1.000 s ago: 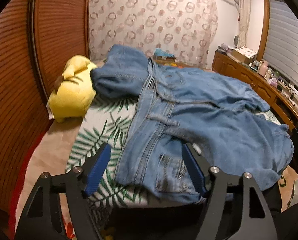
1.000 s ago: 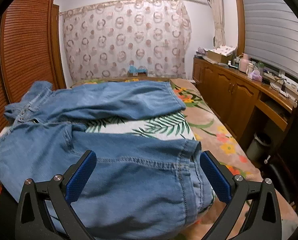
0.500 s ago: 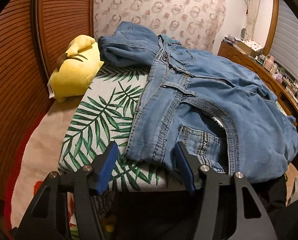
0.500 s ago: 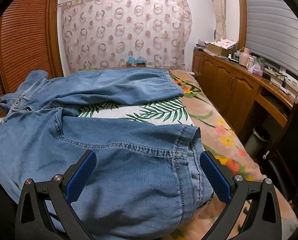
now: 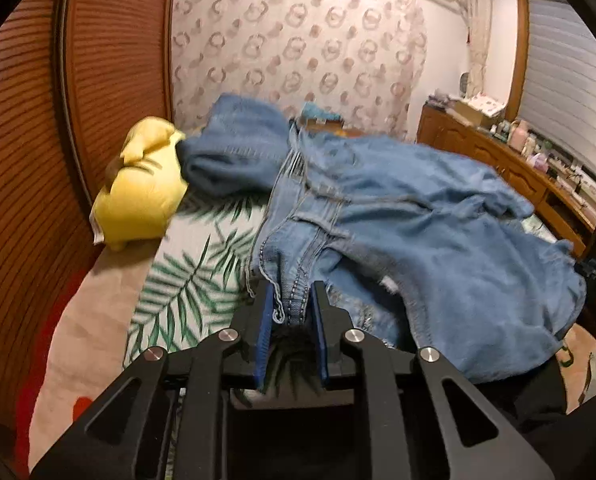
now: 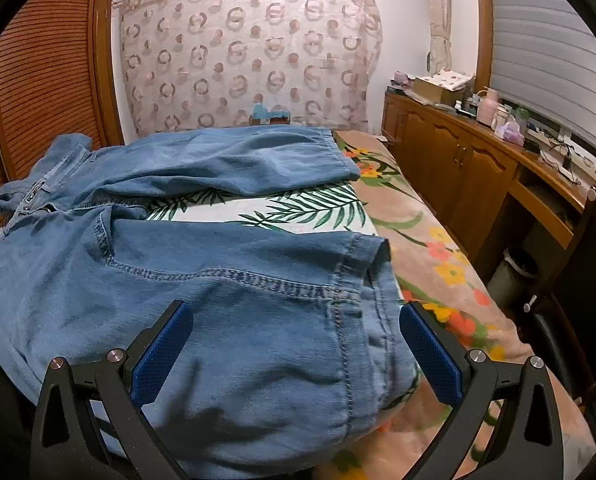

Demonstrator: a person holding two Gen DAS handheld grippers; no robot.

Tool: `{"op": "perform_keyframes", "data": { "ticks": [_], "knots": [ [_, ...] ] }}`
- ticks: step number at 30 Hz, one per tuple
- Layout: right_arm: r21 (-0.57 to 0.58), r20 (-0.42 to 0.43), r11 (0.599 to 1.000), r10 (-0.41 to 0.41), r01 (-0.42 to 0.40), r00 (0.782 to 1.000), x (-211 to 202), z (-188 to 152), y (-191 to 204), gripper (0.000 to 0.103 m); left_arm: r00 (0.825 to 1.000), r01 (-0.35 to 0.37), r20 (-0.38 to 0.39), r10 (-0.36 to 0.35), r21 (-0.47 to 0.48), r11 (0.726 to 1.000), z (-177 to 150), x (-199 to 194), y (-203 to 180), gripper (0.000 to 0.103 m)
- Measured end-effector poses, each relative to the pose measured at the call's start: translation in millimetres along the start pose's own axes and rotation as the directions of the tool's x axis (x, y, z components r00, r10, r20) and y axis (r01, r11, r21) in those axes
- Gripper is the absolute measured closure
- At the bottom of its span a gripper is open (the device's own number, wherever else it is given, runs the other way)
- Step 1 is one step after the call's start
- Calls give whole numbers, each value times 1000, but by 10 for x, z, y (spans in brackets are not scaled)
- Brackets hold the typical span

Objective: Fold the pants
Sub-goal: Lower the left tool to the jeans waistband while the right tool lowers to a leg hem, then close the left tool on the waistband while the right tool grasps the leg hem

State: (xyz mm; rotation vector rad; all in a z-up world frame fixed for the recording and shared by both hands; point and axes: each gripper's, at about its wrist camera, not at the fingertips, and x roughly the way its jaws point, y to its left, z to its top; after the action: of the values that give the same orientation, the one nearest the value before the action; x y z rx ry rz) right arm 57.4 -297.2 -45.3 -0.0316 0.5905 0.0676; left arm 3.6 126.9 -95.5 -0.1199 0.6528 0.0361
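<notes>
two grippers in view, one per camera. left gripper (image 5: 291,300): blue pads drawn close together, pinching a stitched seam edge of the jeans (image 5: 418,232) at the near corner; denim bunches up between the pads and rises off the bedspread (image 5: 185,280) there. right gripper (image 6: 293,344): jaws spread wide, blue pads (image 6: 161,352) on either side of the near trouser leg, which lies between and beneath them; contact with the cloth cannot be determined.

jeans location: spread across the bed, light blue denim. in the right wrist view the near leg runs across the foreground with its hem at the right, draping over the bed edge; the second leg lies farther back, roughly parallel, with a strip of leaf-print bedspread showing between the two. waistband end sits at the left of that view. in the left wrist view the waistband section runs away from the gripper, and a folded-over mass of denim sits at the far end.

beside that far mass, touching it: a yellow plush toy (image 5: 137,196), against the slatted wooden wardrobe (image 5: 29,128). along the right side of the room: a wooden cabinet (image 6: 458,164) with assorted items on top, too small to identify. far wall: a circle-patterned curtain (image 6: 249,48).
</notes>
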Motion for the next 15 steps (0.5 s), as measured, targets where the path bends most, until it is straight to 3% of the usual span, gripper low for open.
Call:
{"op": "perform_keyframes", "data": {
  "ticks": [9, 15],
  "knots": [
    [32, -37, 999, 36, -35, 999, -96, -54, -286, 7, 999, 21, 33, -22, 49, 999, 189, -12, -147, 83],
    [21, -76, 997, 76, -74, 994, -99, -80, -392, 27, 999, 31, 36, -32, 42, 999, 175, -7, -147, 83]
  ]
}}
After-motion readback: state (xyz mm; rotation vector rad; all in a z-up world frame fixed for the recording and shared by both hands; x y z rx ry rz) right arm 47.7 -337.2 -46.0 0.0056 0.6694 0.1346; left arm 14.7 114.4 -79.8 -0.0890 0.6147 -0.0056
